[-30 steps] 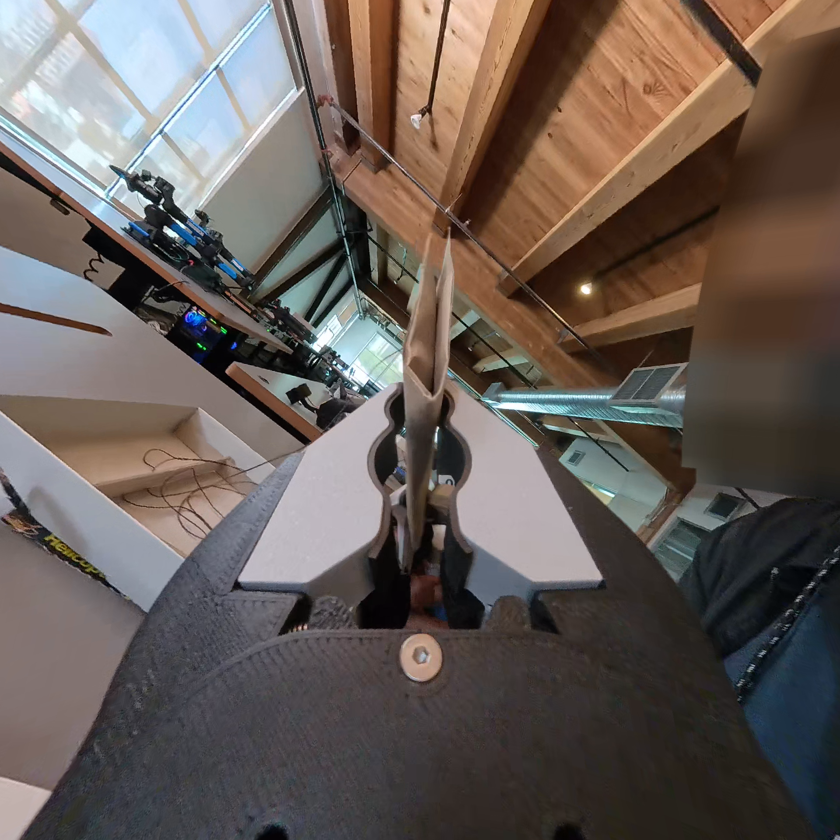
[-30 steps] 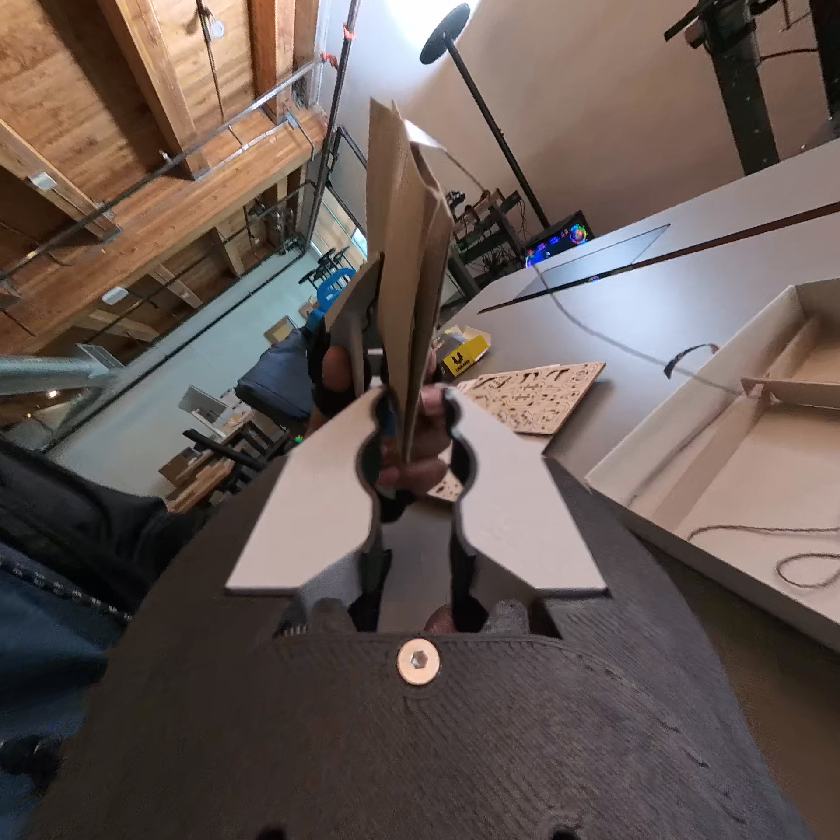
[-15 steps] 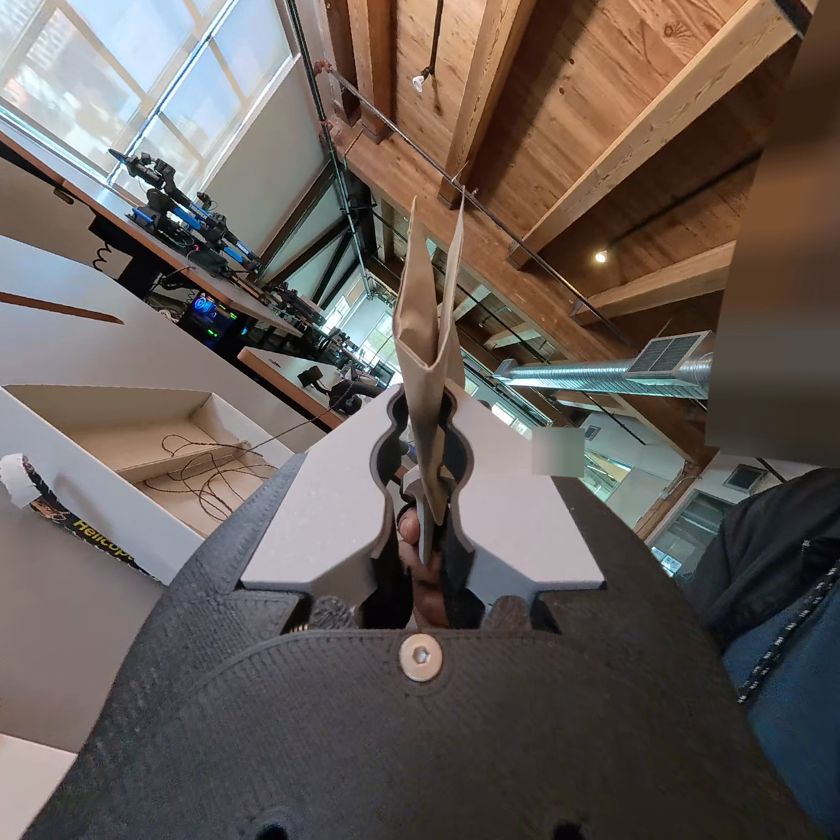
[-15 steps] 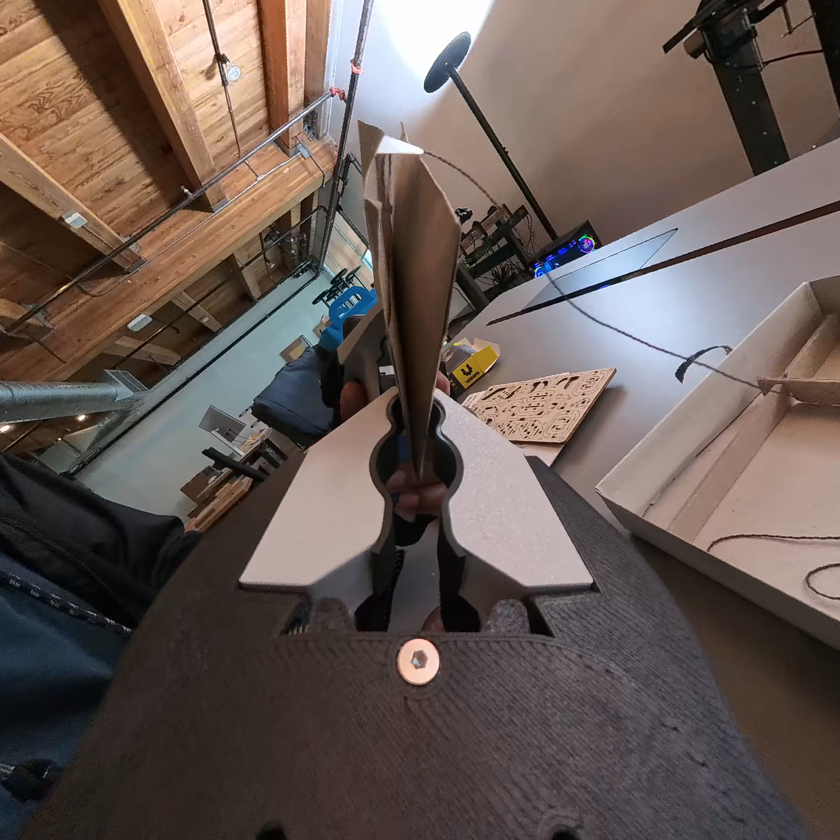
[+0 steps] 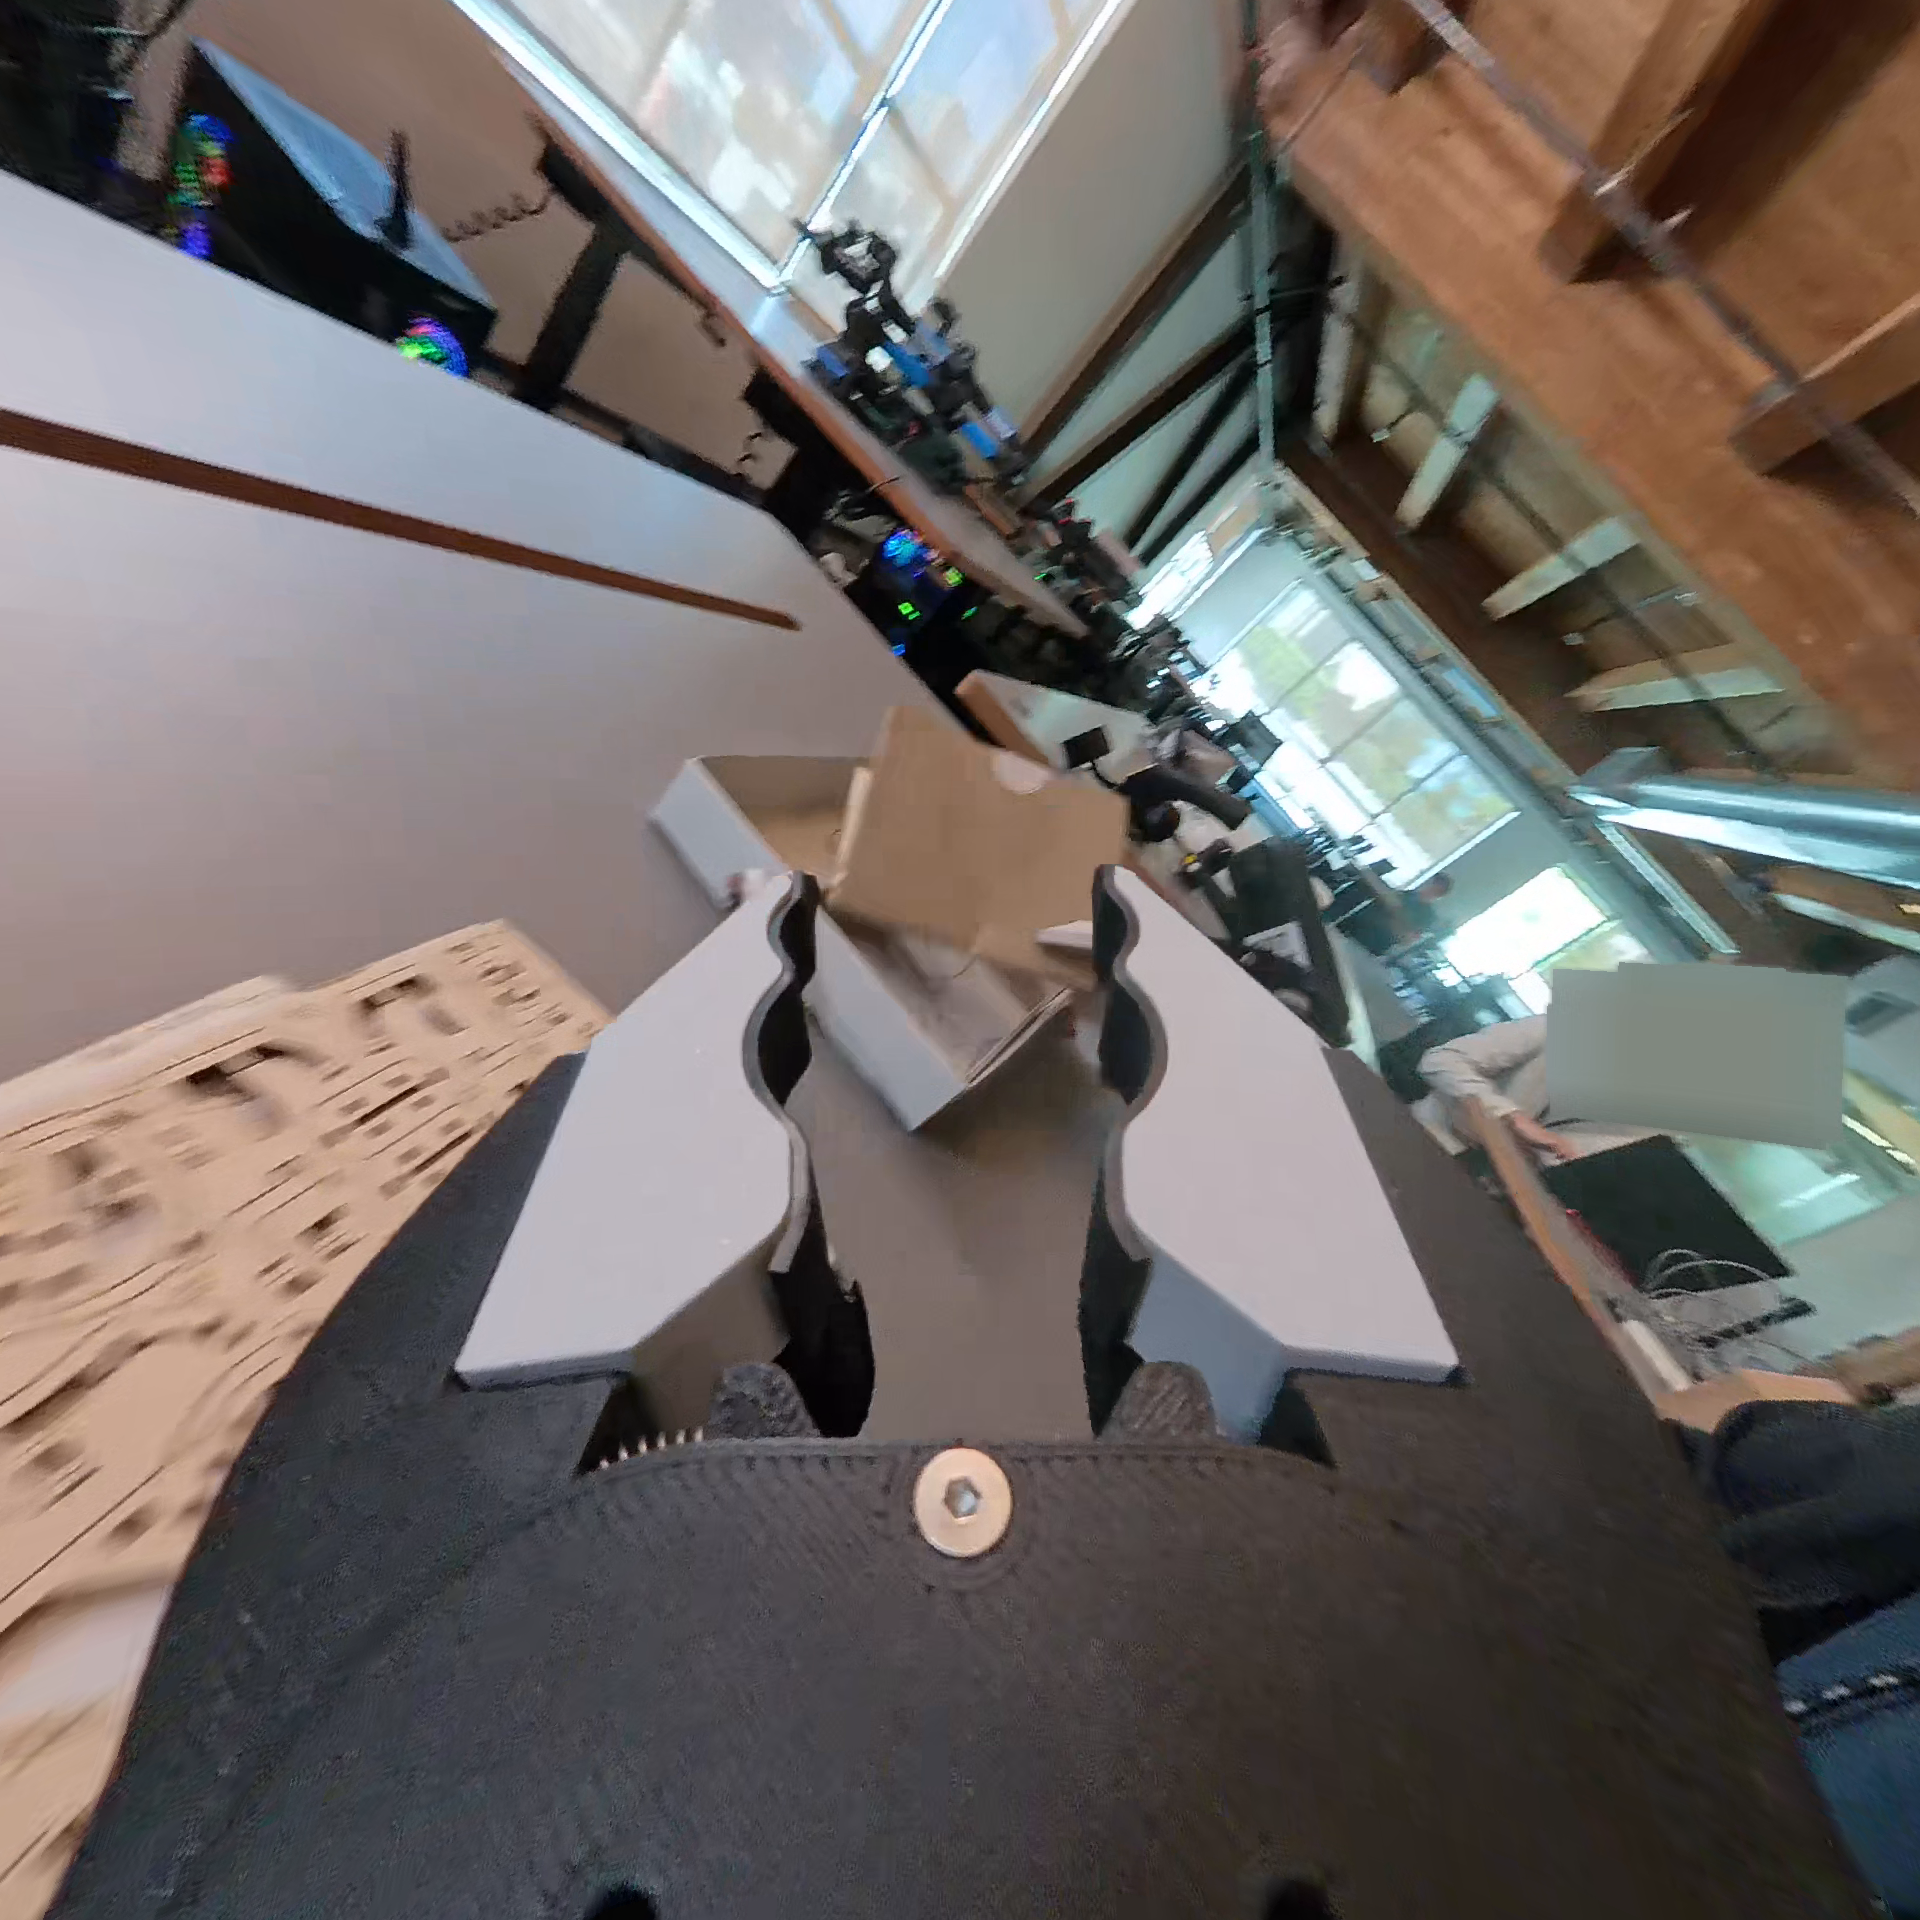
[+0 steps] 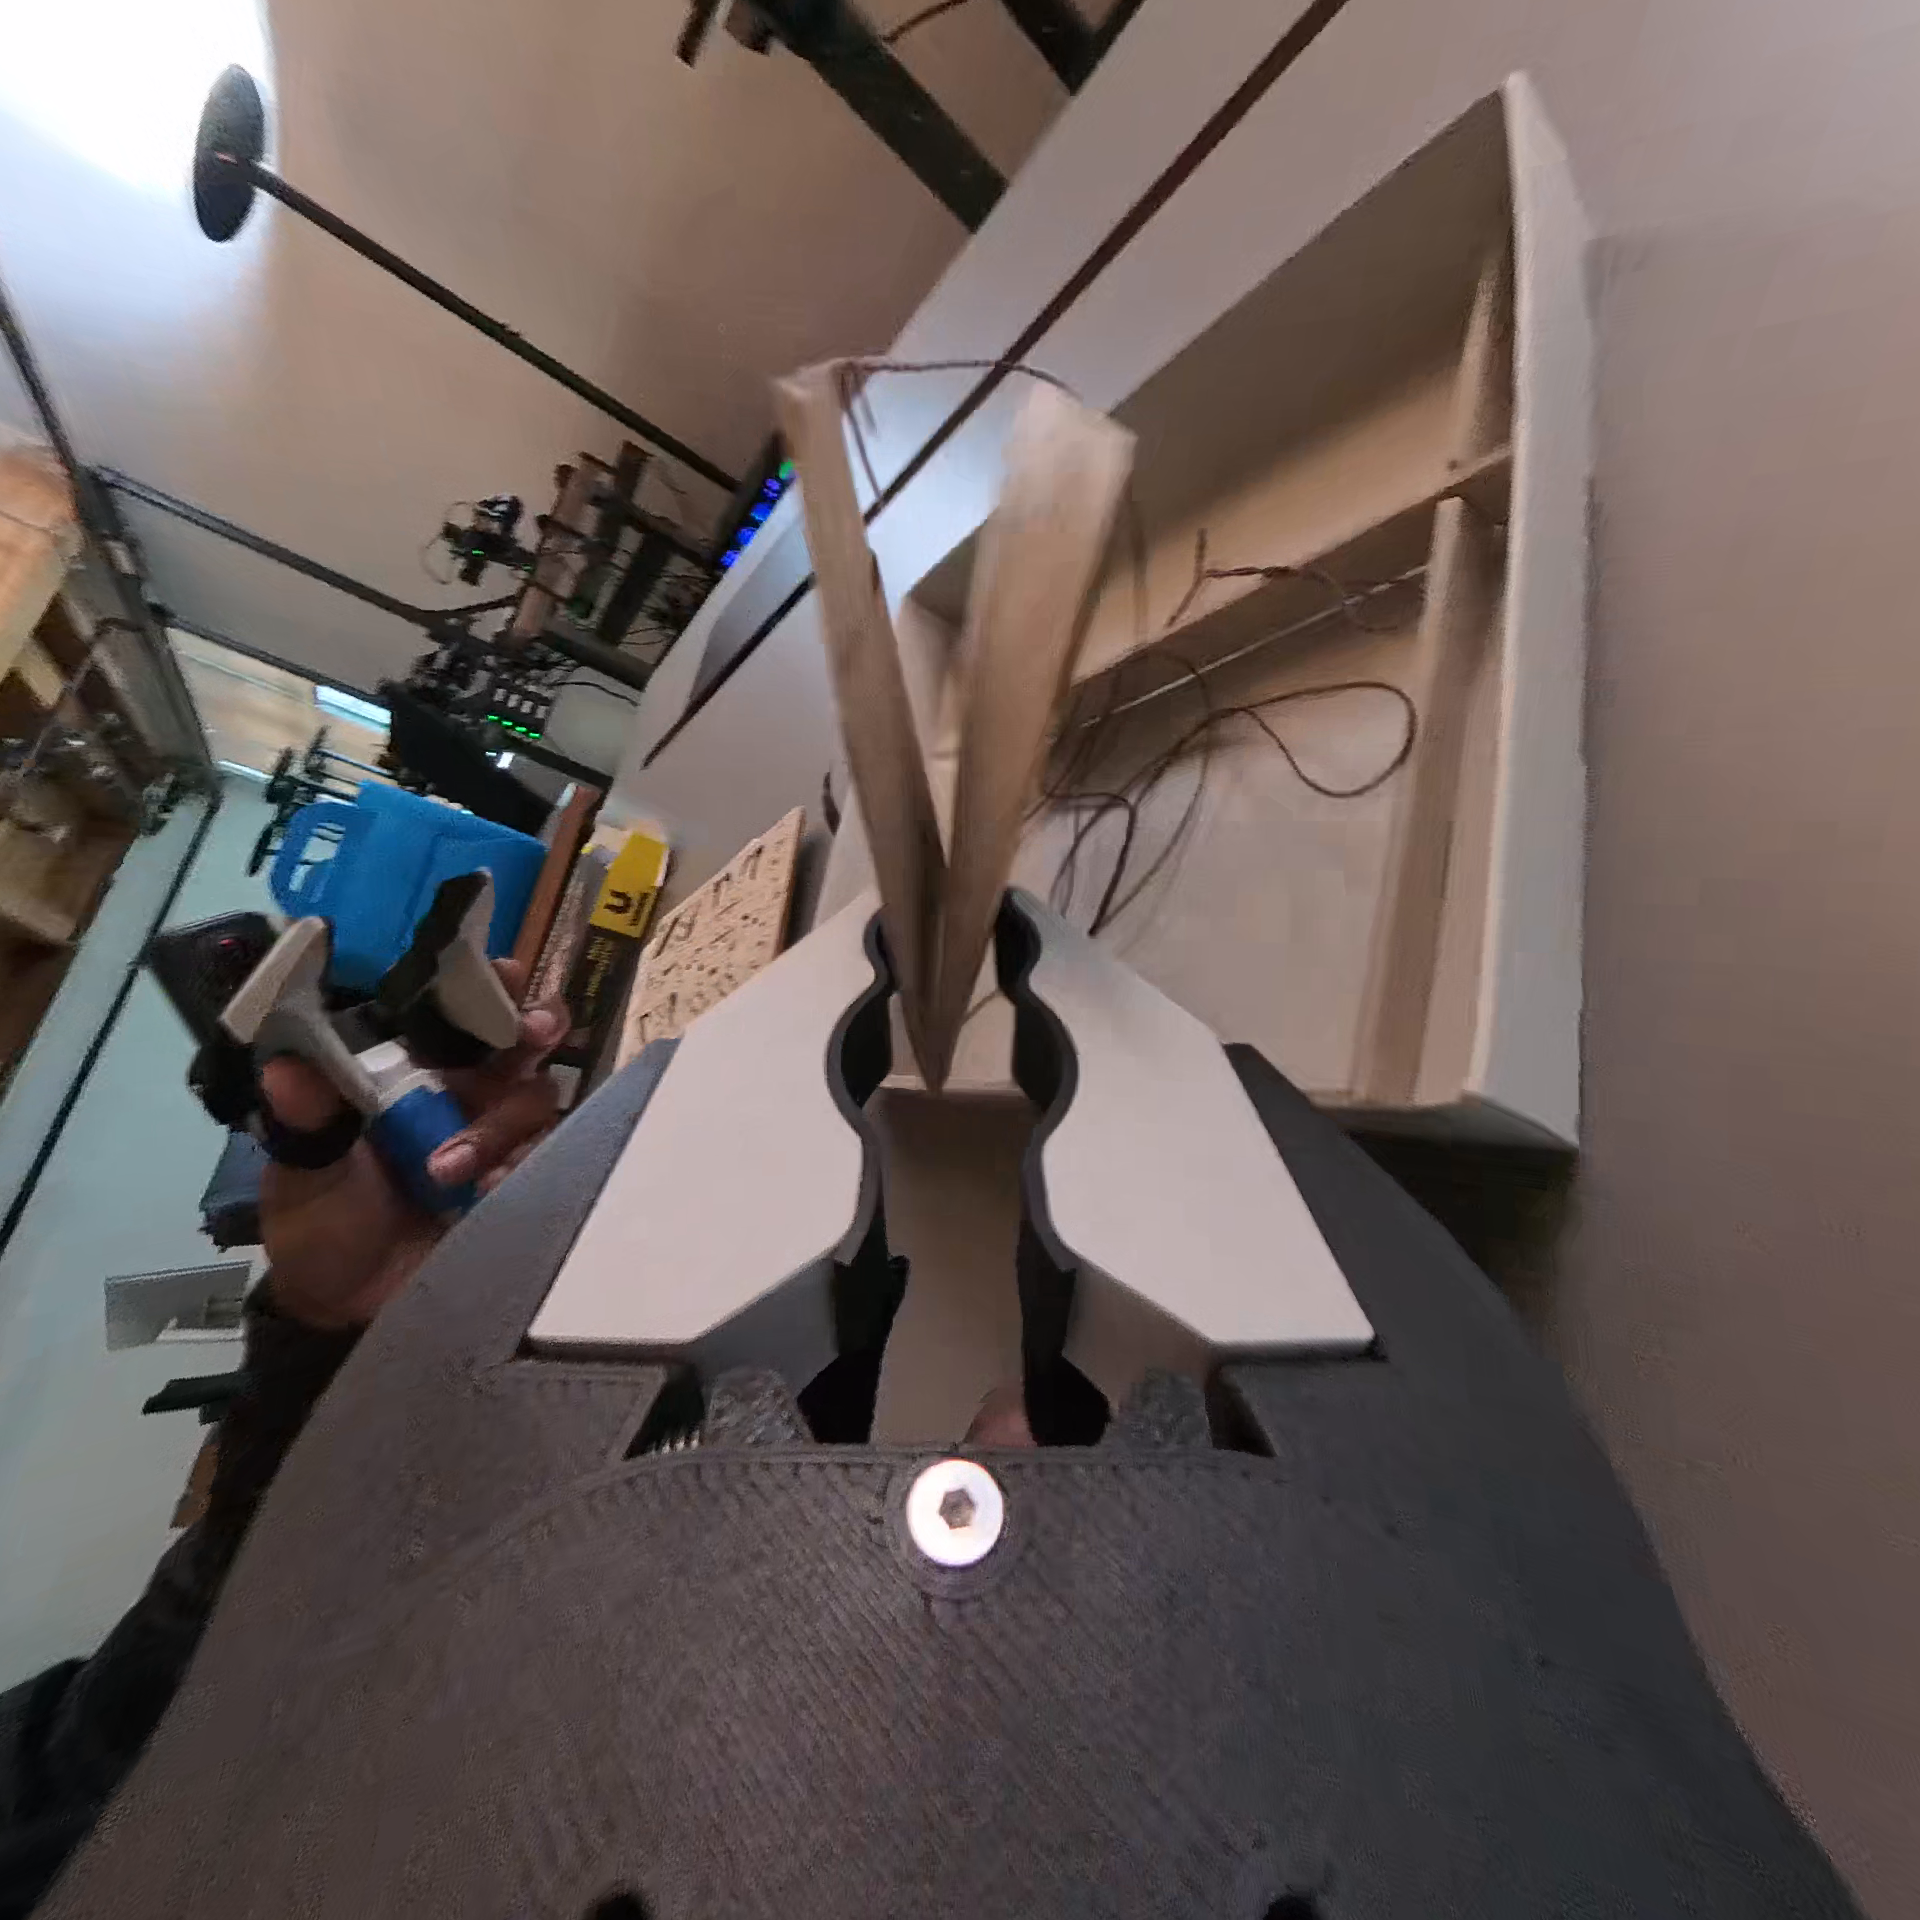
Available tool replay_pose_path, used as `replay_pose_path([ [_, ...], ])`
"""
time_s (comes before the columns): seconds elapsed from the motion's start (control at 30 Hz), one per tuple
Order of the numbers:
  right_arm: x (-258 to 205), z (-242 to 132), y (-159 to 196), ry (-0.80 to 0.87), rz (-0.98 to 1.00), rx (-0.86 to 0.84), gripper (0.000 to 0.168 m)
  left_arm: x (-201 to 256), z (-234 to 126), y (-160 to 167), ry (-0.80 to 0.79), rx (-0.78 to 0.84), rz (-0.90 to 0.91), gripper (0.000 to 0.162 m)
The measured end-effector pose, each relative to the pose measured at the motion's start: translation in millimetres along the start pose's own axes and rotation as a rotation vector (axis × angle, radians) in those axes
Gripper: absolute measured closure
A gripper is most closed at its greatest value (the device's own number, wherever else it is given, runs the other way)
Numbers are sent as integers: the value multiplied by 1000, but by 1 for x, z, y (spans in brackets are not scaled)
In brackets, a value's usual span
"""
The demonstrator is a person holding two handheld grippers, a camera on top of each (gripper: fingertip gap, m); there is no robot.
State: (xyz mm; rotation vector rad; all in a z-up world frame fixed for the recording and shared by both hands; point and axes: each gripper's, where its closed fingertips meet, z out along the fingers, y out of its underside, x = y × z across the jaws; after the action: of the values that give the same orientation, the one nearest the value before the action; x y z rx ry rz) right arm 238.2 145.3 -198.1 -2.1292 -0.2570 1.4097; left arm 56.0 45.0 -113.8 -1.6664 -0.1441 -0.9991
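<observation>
In the right wrist view our right tongs [image 6: 945, 935] pinch the folded end of a brown kraft-paper piece [image 6: 951, 727] between nearly closed jaws. Its long axis runs away from us along the fingers, and it fans out in a V toward its far end, where a thin dark string [image 6: 935, 369] loops over the two raised edges. Just beyond it, on the grey surface [image 6: 1766, 623], sits a shallow white cardboard box with dividers [image 6: 1548, 623]; loose dark brown cord [image 6: 1247, 748] lies coiled in its long compartment. To the left, a perforated tan wooden sheet [image 6: 727, 935] rests on the surface, with a blue plastic case [image 6: 395, 873] past it.

In the left wrist view our left tongs [image 5: 951, 904] stand wide apart with nothing between them. Beside them on the left lies a blurred tan laser-cut sheet [image 5: 208, 1195]. Ahead, between the fingertips, the same white box [image 5: 707, 831] appears with the brown paper [image 5: 966, 842] above it. The left tongs also show, spread open, at the left of the right wrist view [image 6: 374, 966].
</observation>
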Motion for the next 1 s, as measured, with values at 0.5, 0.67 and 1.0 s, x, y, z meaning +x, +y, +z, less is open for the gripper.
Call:
replay_pose_path([
  [0.5, -17, -49, 41, 323, -393, -170, 79, -61, -127, 24, -353, -203, 112, 90],
  [0.67, -54, -34, 36, 426, -591, -74, 87, -72, -124, 42, -366, -240, 113, 91],
  [1.0, -101, 86, 127, 94, -476, -316, 99, -104, -115, 56, -490, -335, 71, 92],
])
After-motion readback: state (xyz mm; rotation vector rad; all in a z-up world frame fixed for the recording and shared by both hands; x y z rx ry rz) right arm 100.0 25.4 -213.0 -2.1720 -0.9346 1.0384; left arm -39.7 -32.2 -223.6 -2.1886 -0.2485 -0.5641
